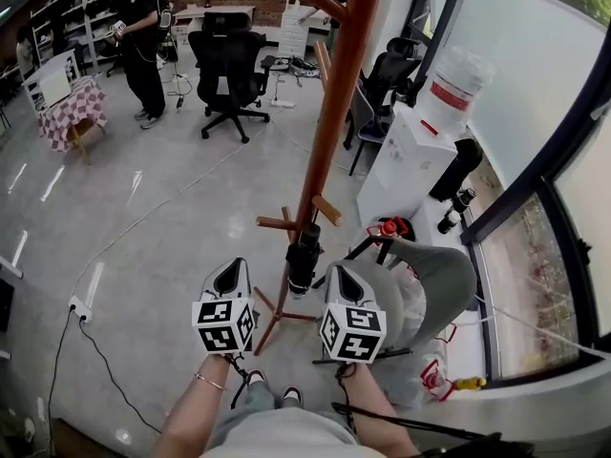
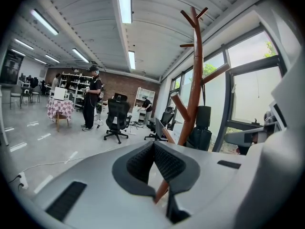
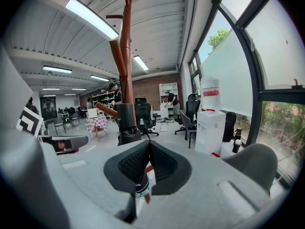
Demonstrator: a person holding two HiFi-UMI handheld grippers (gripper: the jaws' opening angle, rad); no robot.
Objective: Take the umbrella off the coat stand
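Left gripper (image 1: 229, 273) and right gripper (image 1: 342, 277), fingers (image 2: 138, 166) pressed together, flank the umbrella (image 1: 304, 256) without touching.

The left gripper (image 1: 230, 277) and the right gripper (image 1: 344, 281) are held side by side, level with each other, both pointing forward and slightly down. Each has its jaws pressed together with nothing between them. Behind each marker cube (image 1: 224, 324), the left forearm (image 1: 196, 410) and right forearm (image 1: 370, 413) reach back, bare.

The coat stand (image 1: 338, 93) ran off the head view's top edge; the right gripper (image 3: 148, 145) covered part of the umbrella (image 3: 126, 119)
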